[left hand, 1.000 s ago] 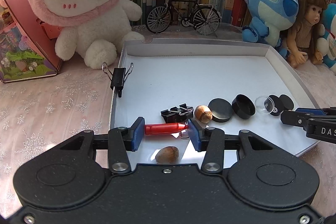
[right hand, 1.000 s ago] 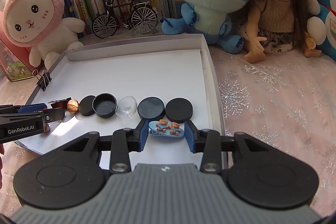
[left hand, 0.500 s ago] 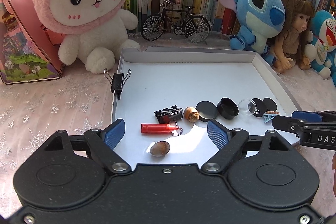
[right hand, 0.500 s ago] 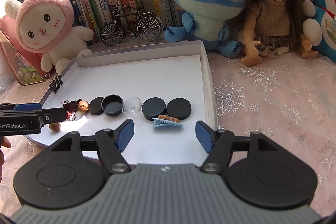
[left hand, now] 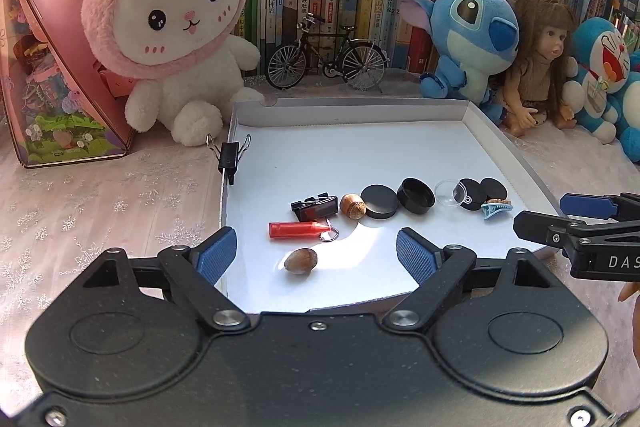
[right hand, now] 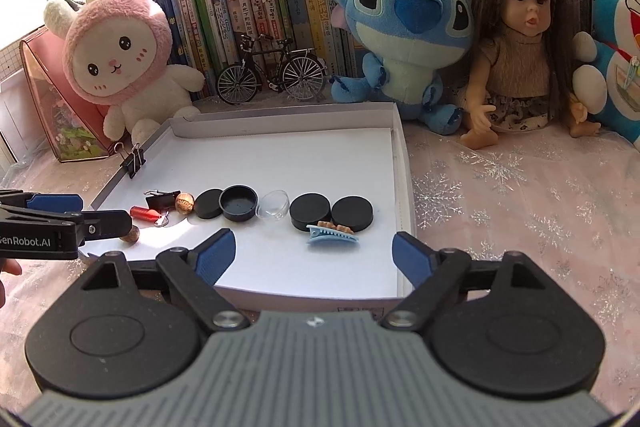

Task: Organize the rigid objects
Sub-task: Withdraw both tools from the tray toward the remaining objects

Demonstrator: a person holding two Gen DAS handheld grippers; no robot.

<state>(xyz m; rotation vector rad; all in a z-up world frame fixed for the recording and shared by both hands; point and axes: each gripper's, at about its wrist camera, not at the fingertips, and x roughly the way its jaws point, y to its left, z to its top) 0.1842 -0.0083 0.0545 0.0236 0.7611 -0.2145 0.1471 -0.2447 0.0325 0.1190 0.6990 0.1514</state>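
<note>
A white tray [left hand: 360, 147] holds a row of small items: a black binder clip [left hand: 314, 207], an acorn [left hand: 353, 205], black discs [left hand: 379, 202], a black cap [left hand: 416, 195] and a clear dome [left hand: 450, 191]. A red tube [left hand: 300, 230] and a hazelnut [left hand: 301, 261] lie free just ahead of my left gripper [left hand: 316, 253], which is open and holds nothing. The blue hair clip [right hand: 331, 235] lies on the tray [right hand: 280, 155] in front of my right gripper [right hand: 313, 254]. Its jaws are opening, with nothing between them.
Another binder clip [left hand: 228, 157] grips the tray's left rim. Behind the tray stand a pink rabbit plush [left hand: 176, 39], a model bicycle [left hand: 326, 61], a blue plush [left hand: 468, 47], a doll [left hand: 536, 67] and rows of books. A pink box [left hand: 52, 87] is at the left.
Both grippers opened and drew back and up from the tray. The left one let go of the red tube, the right one let go of the blue hair clip; both items now lie on the tray.
</note>
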